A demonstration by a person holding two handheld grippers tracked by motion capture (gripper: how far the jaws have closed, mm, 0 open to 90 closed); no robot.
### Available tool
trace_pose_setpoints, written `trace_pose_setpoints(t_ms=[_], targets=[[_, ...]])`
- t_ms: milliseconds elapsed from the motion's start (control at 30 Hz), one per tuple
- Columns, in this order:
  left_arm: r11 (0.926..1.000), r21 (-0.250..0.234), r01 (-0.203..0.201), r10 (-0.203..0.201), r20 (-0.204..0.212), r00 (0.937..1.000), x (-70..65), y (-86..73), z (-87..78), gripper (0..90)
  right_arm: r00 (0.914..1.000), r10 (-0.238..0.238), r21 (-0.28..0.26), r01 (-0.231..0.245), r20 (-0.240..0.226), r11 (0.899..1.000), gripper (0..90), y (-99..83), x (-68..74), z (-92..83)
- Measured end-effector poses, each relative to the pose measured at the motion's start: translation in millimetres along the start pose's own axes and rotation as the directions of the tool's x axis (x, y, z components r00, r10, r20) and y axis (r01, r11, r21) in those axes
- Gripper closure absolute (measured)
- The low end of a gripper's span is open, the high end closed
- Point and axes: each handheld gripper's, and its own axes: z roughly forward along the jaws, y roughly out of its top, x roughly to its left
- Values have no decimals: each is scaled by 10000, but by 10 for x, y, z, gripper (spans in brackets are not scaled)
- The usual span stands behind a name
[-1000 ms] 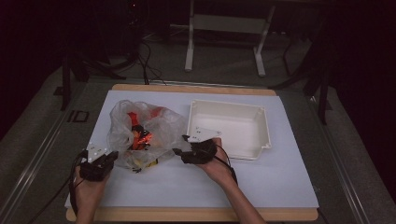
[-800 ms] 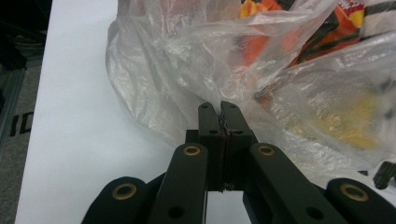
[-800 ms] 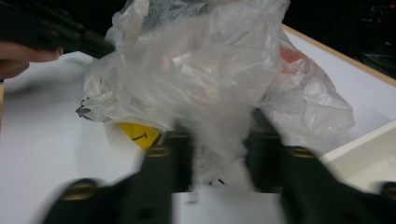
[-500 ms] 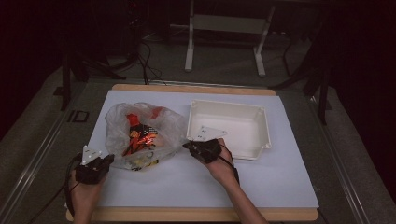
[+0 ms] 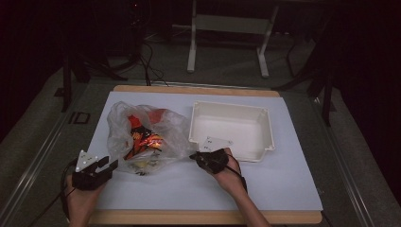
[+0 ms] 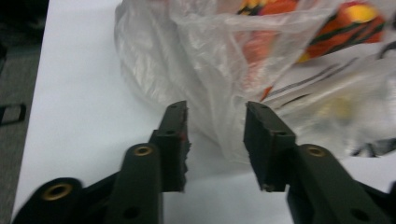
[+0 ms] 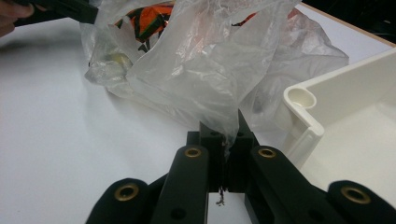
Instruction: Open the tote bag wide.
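Note:
A clear plastic bag [image 5: 142, 137] with orange and red snack packets inside lies left of centre on the white mat. My left gripper [image 5: 108, 165] sits at the bag's near-left corner. In the left gripper view its jaws [image 6: 215, 112] have just been opening. They stand apart, with a fold of the bag [image 6: 210, 56] hanging loose between them, untouched by the pads. My right gripper [image 5: 194, 156] is at the bag's right edge. The right gripper view shows it [image 7: 227, 126] shut on a pinch of the bag's film [image 7: 201, 60], which rises from the jaws.
A white plastic tray [image 5: 229, 105] stands right of the bag, its near corner [image 7: 303, 121] close beside my right gripper. The mat lies on a wooden board [image 5: 198, 217]. Dark floor, cables and a stand's legs lie beyond the table.
The left gripper's jaws have let go of the bag's corner and drawn back slightly. The right gripper, open a second ago, has closed on the bag's right edge.

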Motion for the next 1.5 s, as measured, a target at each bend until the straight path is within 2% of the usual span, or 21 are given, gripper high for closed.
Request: trace_pose_setpoints(t_ms=[33,67,100,300,467,500,533,567,667,700,800,833,933,967,1067,1267,1300,1333,1433,1467,1500], targets=[[9995,-121,-285,284,-64,9996,-30,30,-48,529,10000,-33,-17,33,-18,10000,888,3,5,2],[9995,-121,-285,284,-64,9996,-30,30,-48,519,10000,-33,-17,33,-18,10000,888,3,5,2],[9982,-213,-555,555,-16,9985,-49,65,-88,509,9999,-104,-6,104,-8,9999,888,7,13,10],[9950,-319,-944,939,-166,9954,-87,171,-160,496,9999,-121,11,121,-5,9999,888,11,22,28],[9935,-507,-1015,995,-405,9942,-48,283,-189,496,9999,-139,8,139,-8,9999,888,11,18,22],[9933,-565,-1006,971,-621,9933,-13,363,-187,497,9999,-132,28,132,5,9999,887,12,15,22],[9933,-565,-1006,971,-621,9933,-13,363,-187,496,9999,-132,28,132,5,9999,887,12,15,22],[9927,-689,-992,938,-772,9926,27,468,-173,496,9999,-156,27,156,9,9999,887,14,14,20],[9927,-680,-996,937,-847,9920,68,576,-127,484,9999,-140,18,140,3,9999,887,16,13,23],[9947,-561,-858,809,-844,9931,116,670,-41,480,9999,-148,30,148,-1,9999,887,18,14,29],[9972,-296,-687,664,-747,9950,165,739,70,482,9999,-144,31,144,-1,9999,887,18,13,34],[9981,19,-608,608,-809,9949,204,779,175,513,9999,-121,48,121,-6,9999,887,16,13,36],[9979,280,-581,601,-777,9952,247,793,248,705,9999,-151,93,151,30,9998,887,9,9,35],[9960,603,-663,716,-904,9933,291,793,289,768,9998,-171,180,170,88,9997,887,-6,4,28],[9943,854,-634,727,-1101,9913,336,778,300,888,9997,-178,240,174,165,9996,888,-27,-11,16],[9869,1541,-472,729,-1659,9835,487,683,273,900,9995,12,309,-22,308,9995,889,-90,-72,-50],[9838,1772,-269,612,-1910,9797,545,635,264,900,9994,26,356,-38,344,9994,890,-114,-85,-71],[9838,1772,-269,612,-1910,9797,545,635,264,900,9994,26,356,-38,344,9994,890,-114,-85,-71],[9768,2143,34,459,-2244,9734,653,521,259,900,9989,191,474,-211,419,9987,892,-184,-122,-90],[9768,2143,34,459,-2244,9734,653,521,259,900,9989,191,474,-211,419,9987,892,-184,-122,-90],[9754,2199,144,333,-2117,9768,681,468,270,900,9991,311,436,-324,296,9985,893,-211,-140,-95]])
